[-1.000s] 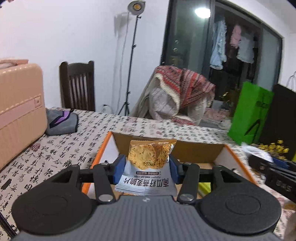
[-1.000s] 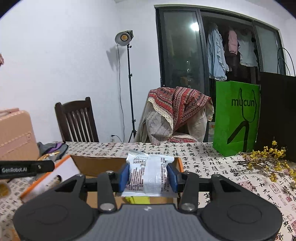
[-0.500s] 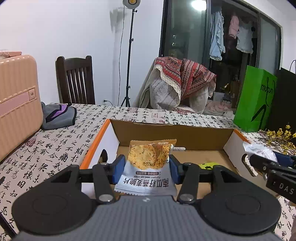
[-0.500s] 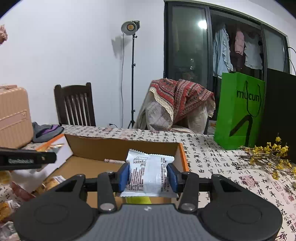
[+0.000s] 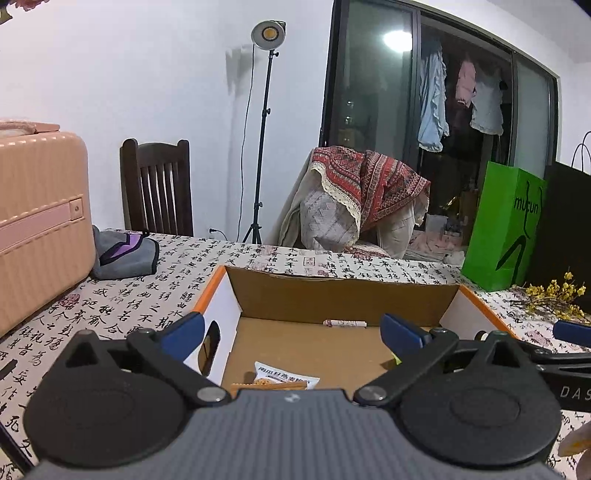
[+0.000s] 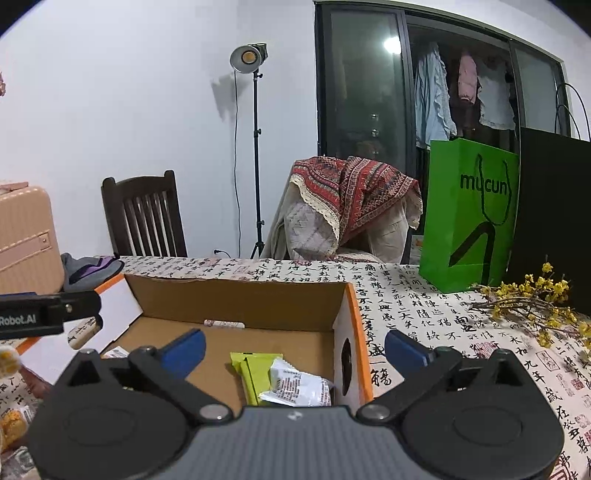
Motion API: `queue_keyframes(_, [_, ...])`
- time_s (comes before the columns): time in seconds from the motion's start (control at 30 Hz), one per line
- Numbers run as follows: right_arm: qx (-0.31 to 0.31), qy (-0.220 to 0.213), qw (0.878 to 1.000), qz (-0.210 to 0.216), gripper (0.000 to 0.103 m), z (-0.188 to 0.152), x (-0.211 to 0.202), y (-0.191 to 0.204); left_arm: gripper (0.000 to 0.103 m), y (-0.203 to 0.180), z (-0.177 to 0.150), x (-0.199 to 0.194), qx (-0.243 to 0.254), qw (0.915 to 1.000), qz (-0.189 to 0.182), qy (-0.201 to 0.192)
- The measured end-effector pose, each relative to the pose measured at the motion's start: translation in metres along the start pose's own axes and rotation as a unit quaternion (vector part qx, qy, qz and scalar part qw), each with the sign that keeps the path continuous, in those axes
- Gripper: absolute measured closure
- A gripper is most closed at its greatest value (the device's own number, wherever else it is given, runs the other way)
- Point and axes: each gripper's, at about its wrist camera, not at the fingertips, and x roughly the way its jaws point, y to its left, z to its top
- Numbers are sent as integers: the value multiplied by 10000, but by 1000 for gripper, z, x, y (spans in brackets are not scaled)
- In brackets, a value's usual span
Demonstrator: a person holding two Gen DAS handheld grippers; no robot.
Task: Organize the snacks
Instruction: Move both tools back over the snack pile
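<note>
— Both claws stand wide apart: the left gripper point(image 5: 291, 328) and the right gripper point(image 6: 293, 345) have just been opening, and nothing sits between either pair of blue pads.

— Where are the snacks, then?

— Down in the open brown cardboard box with orange edges point(image 5: 343, 295). The white-and-orange cracker packet with printed characters point(image 5: 282, 380) lies flat on the box floor, just under the left gripper's spread jaws. On the right wrist view, the white crinkled snack packet with dark print point(image 6: 299, 387) rests against the lime-green snack wrapper point(image 6: 255, 371), both in the corner by the box's right wall.

— Anything else inside?

— A small pale stick-shaped packet point(image 5: 345, 324) lies along the far wall.

— And around the box?

— It sits on a tablecloth printed with black calligraphy point(image 5: 122, 306). To the left stands a pink hard-shell suitcase point(image 5: 40, 221) with a grey-and-purple pouch point(image 5: 125, 254) beside it. To the right are a bright green paper bag point(image 6: 469, 218), a black paper bag point(image 6: 554, 214) and a sprig of yellow flowers point(image 6: 535, 299). Behind the table are a dark wooden chair point(image 5: 157, 184) and a studio lamp on a stand point(image 5: 267, 35).
</note>
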Motion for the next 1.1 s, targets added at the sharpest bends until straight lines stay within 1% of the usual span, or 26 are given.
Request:
queue_keyframes(0.07, [-2,-10,10000,1,0,1,-2,-1,0,2,2,-3,-30,10000,-8,44])
queue_keyframes(0.23, [27,-132,9999,-54,0,9,-15,-2,0,5,13,-23,-143,9998,-120,-92])
queue_keyframes(0.4, [28,-269,9996,-72,0,19,-44,0,0,6,22,-46,-220,9992,-290,-156])
queue_keyframes(0.57, [-71,-379,9993,-23,0,22,-76,6,0,10,23,-73,-229,9990,-345,-185])
queue_keyframes(0.67, [-89,-371,9993,17,0,16,-94,10,0,14,18,-90,-211,9990,-352,-156])
queue_keyframes(0.87, [-43,-165,9997,168,0,-1,-131,12,0,23,0,-136,-152,9992,-358,-123])
queue_keyframes(1.1, [45,35,9993,373,0,-32,-177,21,0,29,-22,-185,-31,9995,-306,-76])
